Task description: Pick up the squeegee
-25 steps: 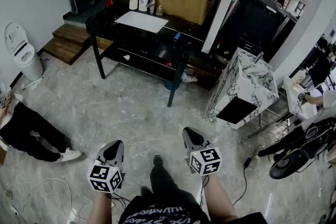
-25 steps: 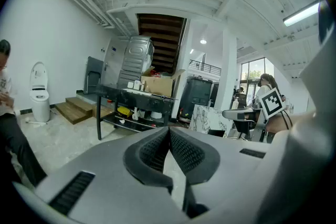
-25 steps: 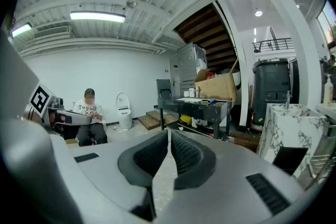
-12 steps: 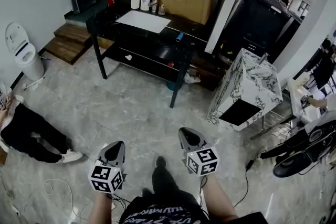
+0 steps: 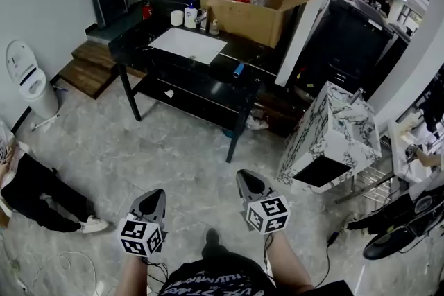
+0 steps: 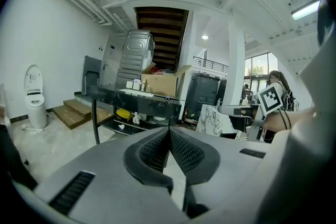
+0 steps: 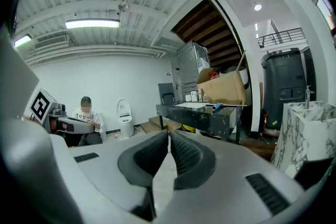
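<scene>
A blue-handled tool, probably the squeegee, lies near the right front edge of the black table. It also shows in the right gripper view as a small blue squeegee on the table's edge. Both grippers hang over the marble floor, well short of the table. My left gripper is shut with nothing in it, its jaws meeting at the tip. My right gripper is shut and empty too. In their own views the left gripper and the right gripper point towards the table.
A white sheet, bottles and an open cardboard box sit on the table. A marble-patterned cabinet stands to the right. A white bin and a seated person's legs are at the left, and cables lie on the floor.
The person has walked forward: the table and the cabinet have drawn nearer and slid down in the head view. Both grippers stayed shut and kept their places in front of the body.
</scene>
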